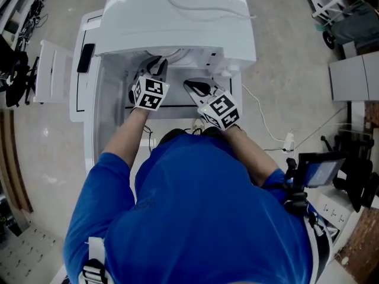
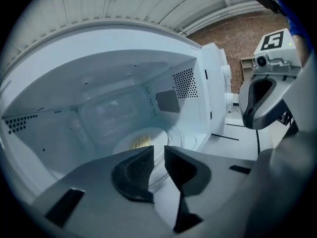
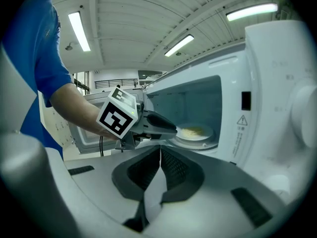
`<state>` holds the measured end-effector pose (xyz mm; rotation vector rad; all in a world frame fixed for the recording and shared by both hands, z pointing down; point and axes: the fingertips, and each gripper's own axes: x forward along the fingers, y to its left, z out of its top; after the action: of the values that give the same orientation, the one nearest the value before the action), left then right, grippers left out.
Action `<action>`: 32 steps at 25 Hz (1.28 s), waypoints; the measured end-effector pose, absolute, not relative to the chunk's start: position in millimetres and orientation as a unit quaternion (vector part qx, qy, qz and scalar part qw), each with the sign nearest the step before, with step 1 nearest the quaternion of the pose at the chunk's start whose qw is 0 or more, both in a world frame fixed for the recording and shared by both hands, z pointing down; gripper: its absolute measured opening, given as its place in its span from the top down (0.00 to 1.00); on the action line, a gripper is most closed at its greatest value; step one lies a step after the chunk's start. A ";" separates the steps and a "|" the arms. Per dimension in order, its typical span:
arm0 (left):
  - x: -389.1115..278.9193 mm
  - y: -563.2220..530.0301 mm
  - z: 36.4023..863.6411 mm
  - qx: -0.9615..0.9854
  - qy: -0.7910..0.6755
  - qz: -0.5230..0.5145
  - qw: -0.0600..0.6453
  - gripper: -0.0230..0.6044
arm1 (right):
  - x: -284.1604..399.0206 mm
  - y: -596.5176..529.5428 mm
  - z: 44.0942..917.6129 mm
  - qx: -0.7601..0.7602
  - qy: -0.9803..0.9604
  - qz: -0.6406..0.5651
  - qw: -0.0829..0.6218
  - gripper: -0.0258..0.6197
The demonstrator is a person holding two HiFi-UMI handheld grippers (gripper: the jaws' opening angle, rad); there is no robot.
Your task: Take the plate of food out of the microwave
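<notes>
Arms stretch toward microwave (image 1: 177,16); left gripper (image 2: 158,155) jaws slightly parted, right gripper (image 3: 159,155) jaws closed.

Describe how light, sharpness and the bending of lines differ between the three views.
Head view: even light, fairly sharp, but the white top of the microwave is nearly washed out. Left gripper view: strong fisheye bending, dark corners, and a dim bluish cavity where the plate of food looks hazy. Right gripper view: the same bending, and the ceiling lamps glare brightly.
</notes>
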<state>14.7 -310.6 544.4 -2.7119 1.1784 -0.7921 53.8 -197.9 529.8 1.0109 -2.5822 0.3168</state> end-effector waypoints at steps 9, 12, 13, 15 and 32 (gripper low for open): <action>29.2 -325.9 557.7 -0.867 0.335 -0.346 0.130 0.81 | 61.4 -200.3 529.7 0.366 -0.907 0.118 0.169 0.96; 33.2 -327.2 561.5 -0.856 0.310 -0.377 0.172 0.81 | 63.2 -200.1 529.2 0.369 -0.906 0.120 0.168 0.96; 34.0 -327.4 563.1 -0.852 0.303 -0.385 0.183 0.81 | 63.9 -199.9 529.4 0.370 -0.906 0.121 0.168 0.96; 36.0 -327.1 567.3 -0.845 0.288 -0.401 0.203 0.81 | 65.9 -199.8 530.0 0.372 -0.905 0.123 0.166 0.96; 46.4 -329.2 581.7 -0.811 0.243 -0.457 0.272 0.86 | 78.6 -199.6 528.5 0.379 -0.903 0.128 0.157 0.96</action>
<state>46.4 -329.2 581.7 -2.1846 0.6554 -1.2294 78.6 -199.6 528.5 1.0860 -2.5843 0.3673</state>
